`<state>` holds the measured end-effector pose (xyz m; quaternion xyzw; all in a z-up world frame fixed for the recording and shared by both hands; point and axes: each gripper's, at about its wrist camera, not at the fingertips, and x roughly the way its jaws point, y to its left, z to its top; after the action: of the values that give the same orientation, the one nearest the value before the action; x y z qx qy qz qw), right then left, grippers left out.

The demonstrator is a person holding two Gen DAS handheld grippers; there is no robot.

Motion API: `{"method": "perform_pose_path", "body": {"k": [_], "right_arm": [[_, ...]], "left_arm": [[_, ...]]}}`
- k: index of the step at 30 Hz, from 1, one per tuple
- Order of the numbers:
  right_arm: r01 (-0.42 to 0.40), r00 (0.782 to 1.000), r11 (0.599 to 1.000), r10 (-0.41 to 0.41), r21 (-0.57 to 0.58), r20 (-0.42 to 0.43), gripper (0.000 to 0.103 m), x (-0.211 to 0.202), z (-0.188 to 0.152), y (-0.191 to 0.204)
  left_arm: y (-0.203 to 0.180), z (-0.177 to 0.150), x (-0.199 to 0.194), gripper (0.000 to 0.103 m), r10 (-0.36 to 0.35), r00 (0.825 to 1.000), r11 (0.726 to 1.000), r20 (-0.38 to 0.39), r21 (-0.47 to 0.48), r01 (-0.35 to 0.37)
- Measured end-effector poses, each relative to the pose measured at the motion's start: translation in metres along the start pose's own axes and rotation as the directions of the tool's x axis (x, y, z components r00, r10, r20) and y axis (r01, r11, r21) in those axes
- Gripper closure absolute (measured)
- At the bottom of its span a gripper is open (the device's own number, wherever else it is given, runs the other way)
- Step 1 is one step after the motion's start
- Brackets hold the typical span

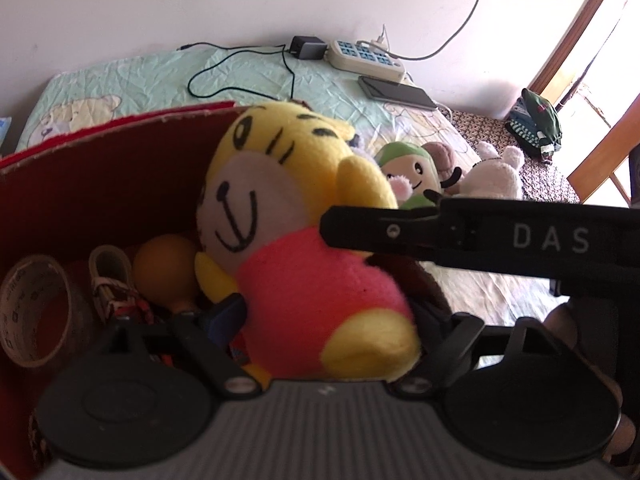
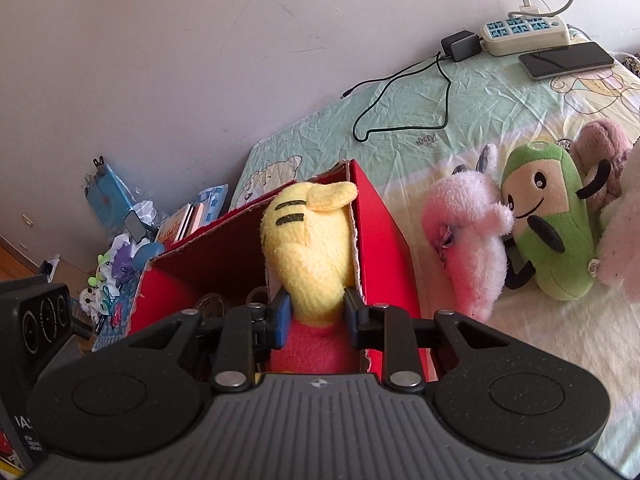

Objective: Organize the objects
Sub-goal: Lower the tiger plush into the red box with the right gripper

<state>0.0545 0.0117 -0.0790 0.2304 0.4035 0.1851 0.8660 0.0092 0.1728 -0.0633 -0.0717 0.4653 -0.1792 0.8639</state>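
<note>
The tiger toy (image 2: 308, 248) sits upright in the red box (image 2: 384, 216), pinched at the neck by the right gripper (image 2: 314, 314); the left gripper (image 1: 336, 320) stands wide around its body.

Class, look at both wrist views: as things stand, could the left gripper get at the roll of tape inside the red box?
Probably not directly. The yellow tiger plush, clamped by the right gripper, sits between the left gripper and much of the red box; the tape roll lies off to the side.

The right gripper (image 2: 316, 316) pinches the yellow tiger plush (image 2: 310, 248) at its neck, over the red box (image 2: 384, 236). Pink and green plush toys lie right of the box on the bed.
</note>
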Motion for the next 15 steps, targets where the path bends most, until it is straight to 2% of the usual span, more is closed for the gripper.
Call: {"method": "perform_pose_path", "body": {"k": [15], "right_arm": [[0.017, 1.0, 0.999, -0.016, -0.041, 0.017, 0.075, 0.0001, -0.002, 0.0035]], "left_arm": [[-0.0071, -0.0027, 0.0027, 0.011, 0.058, 0.998, 0.998, -0.013, 0.014, -0.057]]}}
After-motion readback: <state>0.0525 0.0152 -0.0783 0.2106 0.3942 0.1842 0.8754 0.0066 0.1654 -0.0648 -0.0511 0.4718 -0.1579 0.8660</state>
